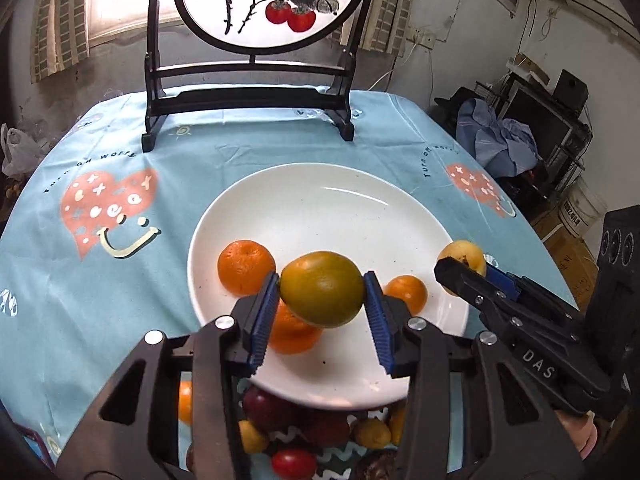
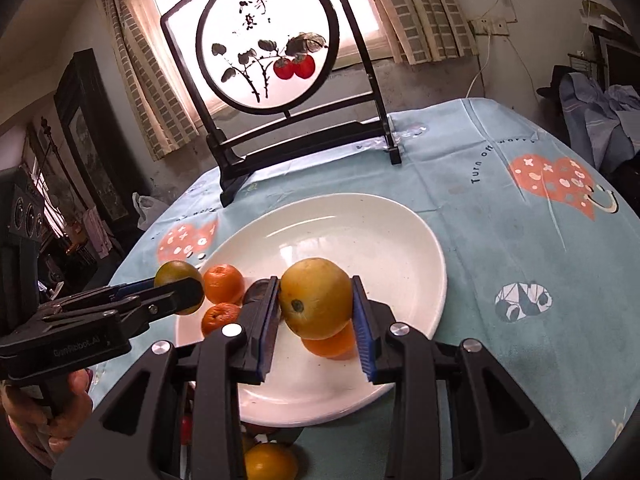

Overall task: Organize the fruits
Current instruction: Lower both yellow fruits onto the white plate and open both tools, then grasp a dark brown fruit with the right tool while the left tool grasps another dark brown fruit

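Note:
In the left wrist view my left gripper (image 1: 321, 282) is shut on a green-orange citrus (image 1: 322, 296), held just above the near part of the white plate (image 1: 320, 208). Three tangerines lie on the plate: one on the left (image 1: 245, 266), one under the held fruit (image 1: 294, 332), one to the right (image 1: 406, 290). In the right wrist view my right gripper (image 2: 316, 286) is shut on a yellow-orange fruit (image 2: 316, 300) over the plate (image 2: 360, 240). Each view also shows the other gripper at the plate's side: the left gripper (image 2: 184, 292) and the right gripper (image 1: 468, 272), each holding its fruit.
A dark wooden stand with a round persimmon painting (image 1: 248, 92) sits at the back of the blue tablecloth (image 1: 120, 152). Several loose fruits (image 1: 288, 428), among them a red tomato (image 1: 294, 464), lie between the plate and the table's near edge. A hand (image 2: 52, 412) grips the left tool.

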Available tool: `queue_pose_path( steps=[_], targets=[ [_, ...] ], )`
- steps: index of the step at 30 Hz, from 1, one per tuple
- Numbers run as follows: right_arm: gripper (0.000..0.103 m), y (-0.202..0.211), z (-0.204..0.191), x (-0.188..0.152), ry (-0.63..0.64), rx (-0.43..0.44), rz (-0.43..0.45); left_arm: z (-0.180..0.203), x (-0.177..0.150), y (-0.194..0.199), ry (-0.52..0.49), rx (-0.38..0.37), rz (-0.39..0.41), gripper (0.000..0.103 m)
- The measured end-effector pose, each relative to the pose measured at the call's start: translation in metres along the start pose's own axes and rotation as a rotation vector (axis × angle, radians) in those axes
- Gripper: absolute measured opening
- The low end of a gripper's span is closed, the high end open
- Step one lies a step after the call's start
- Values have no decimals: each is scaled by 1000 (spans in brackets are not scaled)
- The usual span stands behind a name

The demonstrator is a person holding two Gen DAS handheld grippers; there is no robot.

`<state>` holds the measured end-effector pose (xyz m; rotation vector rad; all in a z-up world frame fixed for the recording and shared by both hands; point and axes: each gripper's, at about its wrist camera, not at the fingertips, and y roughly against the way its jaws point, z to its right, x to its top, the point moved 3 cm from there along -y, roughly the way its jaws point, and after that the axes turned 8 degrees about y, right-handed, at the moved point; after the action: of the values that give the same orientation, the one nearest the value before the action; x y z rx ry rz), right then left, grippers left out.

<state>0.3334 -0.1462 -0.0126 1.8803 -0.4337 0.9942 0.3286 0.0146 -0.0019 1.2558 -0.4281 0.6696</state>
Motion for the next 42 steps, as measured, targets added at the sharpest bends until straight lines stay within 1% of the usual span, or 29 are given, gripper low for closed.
queue_pose_path(
  steps=[3,5,7,8,9,10,13,14,18,20,23,25,27,31,33,36,38,42],
  targets=[
    [34,-9,7,-3,-7,-1,-24,1,2,-22,-8,19,-26,44],
    [34,-12,9,-2,-6,2,-28,1,3,-30,-9,26,-39,44],
    [37,-14,9,-1,-1,-6,-33,1,4,-34,-12,43,-45,45],
    [45,-15,10,-1,-6,-14,-33,1,5,-32,-15,56,-33,58],
    [54,-13,11,0,-13,-25,-34,1,5,-26,-14,63,-13,73],
    [56,-10,12,0,-19,-35,-34,0,6,-18,-11,66,14,76],
    [56,8,10,2,-20,-1,18,-6,4,12,-7,54,64,81],
    [56,14,8,1,-16,6,28,-10,1,21,-1,56,76,87],
    [56,32,-9,-9,20,35,33,-33,-24,56,22,86,117,92],
    [56,38,-20,-20,35,47,17,-49,-40,67,37,120,129,96],
    [56,47,-33,-41,37,79,-25,-71,-65,76,23,190,150,97],
    [56,55,-42,-57,35,102,-44,-85,-78,76,27,212,137,97],
    [56,61,-51,-72,37,113,-60,-99,-88,74,60,206,119,97],
    [56,63,-66,-93,56,90,-119,-119,-99,67,128,185,72,97],
    [56,61,-71,-102,59,70,-157,-122,-100,70,147,169,77,97],
    [56,54,-76,-112,64,52,-207,-123,-101,74,146,190,93,97],
    [56,50,-80,-117,78,45,-236,-123,-101,75,142,188,94,97],
    [56,45,-90,-116,121,11,-248,-122,-102,75,141,181,88,97]
  ],
)
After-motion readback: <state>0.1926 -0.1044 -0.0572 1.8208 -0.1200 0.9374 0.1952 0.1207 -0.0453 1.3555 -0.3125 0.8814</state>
